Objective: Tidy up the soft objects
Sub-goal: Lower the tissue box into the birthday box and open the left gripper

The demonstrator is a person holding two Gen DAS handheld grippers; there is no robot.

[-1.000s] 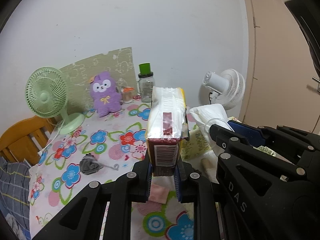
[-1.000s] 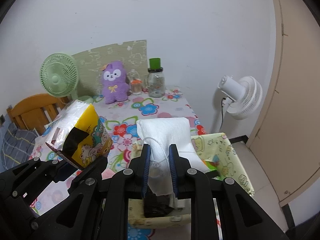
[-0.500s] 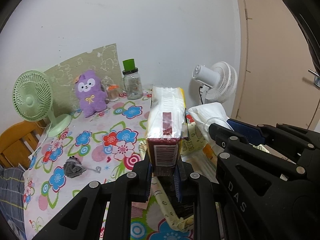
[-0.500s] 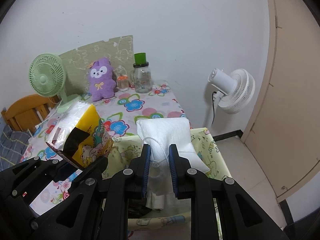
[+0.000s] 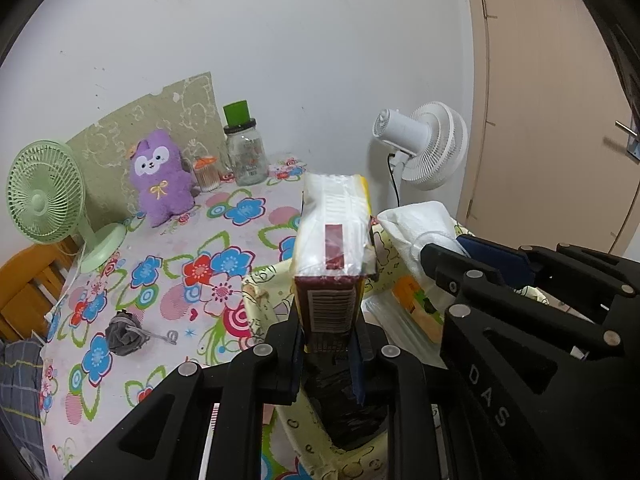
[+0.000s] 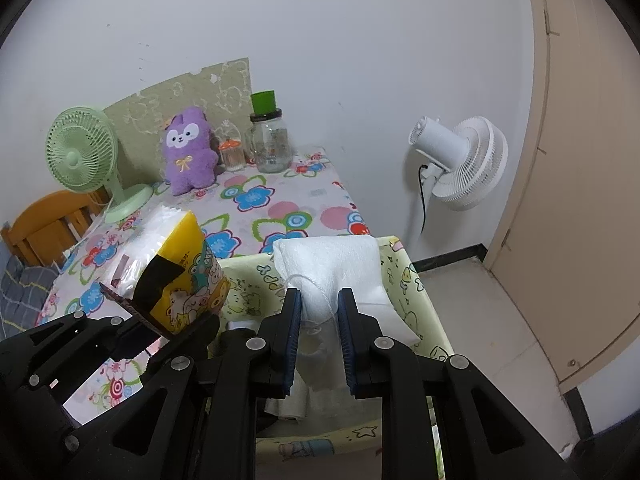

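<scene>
Left gripper [image 5: 327, 344] is clamped on the tissue pack [image 5: 334, 240], held upright above the yellow bin [image 5: 264, 312]. Right gripper [image 6: 318, 320] grasps the white cloth [image 6: 328, 264], also over the bin [image 6: 404, 280], beside the floral table [image 6: 272, 200].

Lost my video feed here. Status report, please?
Left gripper shut on tissue pack. Right gripper shut on white pouch. Both over yellow bin. Nothing in the way.
</scene>
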